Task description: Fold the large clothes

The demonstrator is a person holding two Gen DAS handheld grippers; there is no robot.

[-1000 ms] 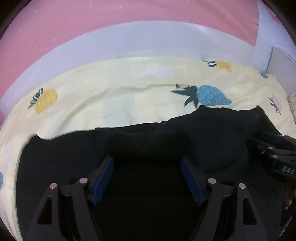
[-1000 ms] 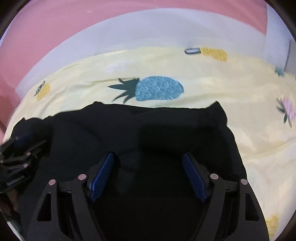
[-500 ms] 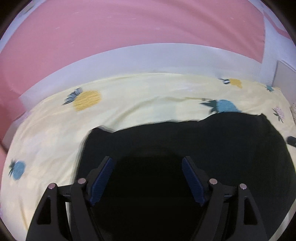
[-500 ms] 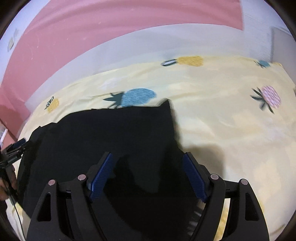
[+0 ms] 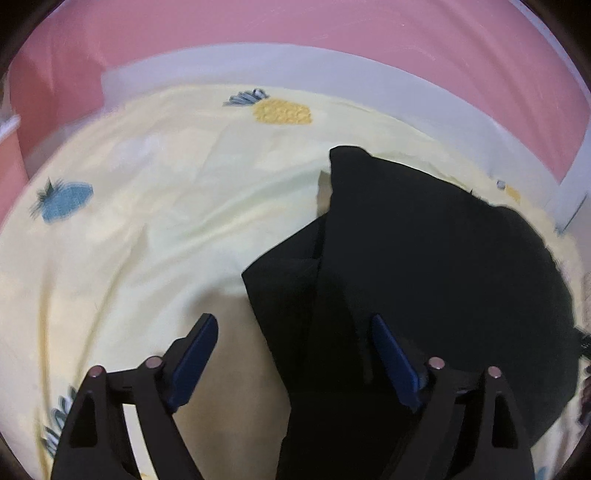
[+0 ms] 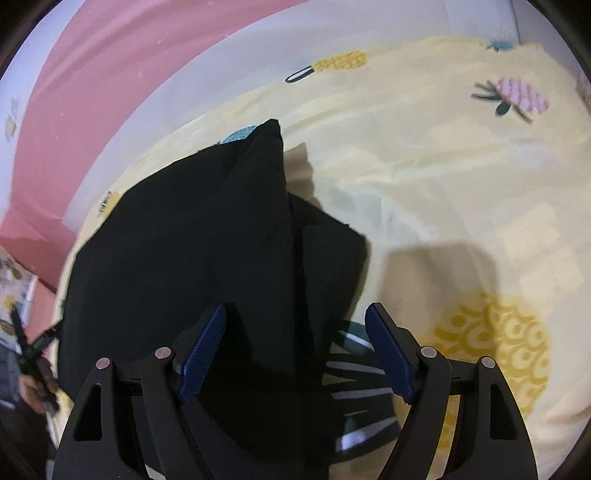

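A large black garment (image 5: 424, 258) lies in layers on a pale yellow sheet (image 5: 147, 221) printed with pineapples. My left gripper (image 5: 293, 356) is open over the garment's left edge, its left finger above bare sheet, its right finger above black cloth. In the right wrist view the garment (image 6: 192, 236) fills the left half, with a lower layer sticking out on its right. My right gripper (image 6: 295, 349) is open over the garment's right edge. The left gripper (image 6: 33, 354) shows at the far left of the right wrist view.
A white band (image 5: 332, 62) and a pink wall (image 5: 258, 22) run behind the bed. The yellow sheet (image 6: 461, 184) stretches out to the right of the garment. A patterned cloth (image 6: 11, 280) shows at the left edge.
Both grippers have moved apart, the left to the garment's left edge and the right to its right edge. Both stayed open. The garment now shows a raised upper layer.
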